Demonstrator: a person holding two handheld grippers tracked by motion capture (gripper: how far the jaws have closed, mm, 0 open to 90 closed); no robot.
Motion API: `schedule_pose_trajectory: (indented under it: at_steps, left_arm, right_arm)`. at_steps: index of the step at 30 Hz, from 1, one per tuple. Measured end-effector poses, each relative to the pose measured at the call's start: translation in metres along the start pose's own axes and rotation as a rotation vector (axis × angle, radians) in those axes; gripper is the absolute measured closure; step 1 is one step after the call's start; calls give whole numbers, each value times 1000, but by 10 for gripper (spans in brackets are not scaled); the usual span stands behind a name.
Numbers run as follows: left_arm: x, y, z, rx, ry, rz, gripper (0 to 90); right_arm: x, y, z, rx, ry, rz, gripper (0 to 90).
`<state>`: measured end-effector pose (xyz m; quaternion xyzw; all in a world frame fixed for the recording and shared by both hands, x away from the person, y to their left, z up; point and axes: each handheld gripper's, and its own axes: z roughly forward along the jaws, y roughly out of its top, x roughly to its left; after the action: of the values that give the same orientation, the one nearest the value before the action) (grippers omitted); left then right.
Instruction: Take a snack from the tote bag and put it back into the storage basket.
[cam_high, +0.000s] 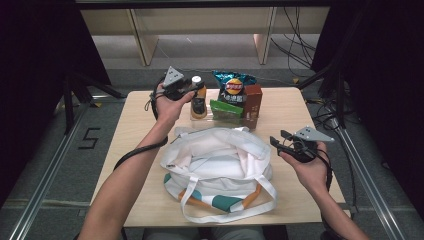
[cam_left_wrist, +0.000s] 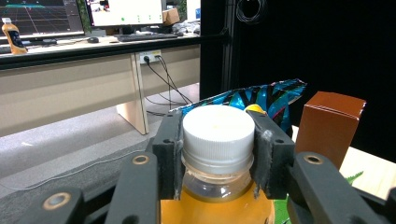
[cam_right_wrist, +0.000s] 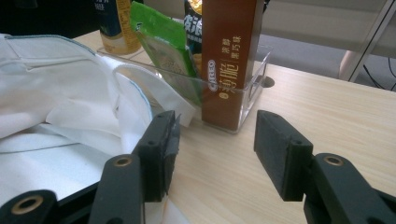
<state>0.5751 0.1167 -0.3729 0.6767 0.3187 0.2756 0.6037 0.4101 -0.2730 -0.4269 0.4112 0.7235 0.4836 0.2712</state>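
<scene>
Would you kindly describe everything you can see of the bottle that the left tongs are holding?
The bottle is clear plastic, filled with orange liquid, with a ribbed white screw cap and a dark label. It stands upright at the left end of the clear tray at the table's far side, beside a green packet. The left tongs grip it at the cap and neck, pads pressing both sides.

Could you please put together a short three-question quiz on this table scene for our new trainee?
1. True or false: the left tongs are shut on the bottle at its white cap.
2. What stands between the right tongs? A) brown box B) nothing C) bag strap
3. Which container holds the brown box?

Key: 1. True. 2. B. 3. The clear tray beyond the white tote bag.
</scene>
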Motion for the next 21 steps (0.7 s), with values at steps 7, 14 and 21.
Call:
schedule_pose_trajectory:
  at_steps: [7, 14, 21]
  left_arm:
    - [1, -2, 1, 6, 3, 0, 585]
    - [1, -2, 1, 9, 3, 2, 585]
    - [3, -5, 1, 11, 9, -8, 584]
  right_arm:
    - [1, 0, 0, -2, -5, 15, 492]
    - [0, 0, 0, 6, 2, 6, 492]
    - [2, 0, 0, 5, -4, 24, 492]
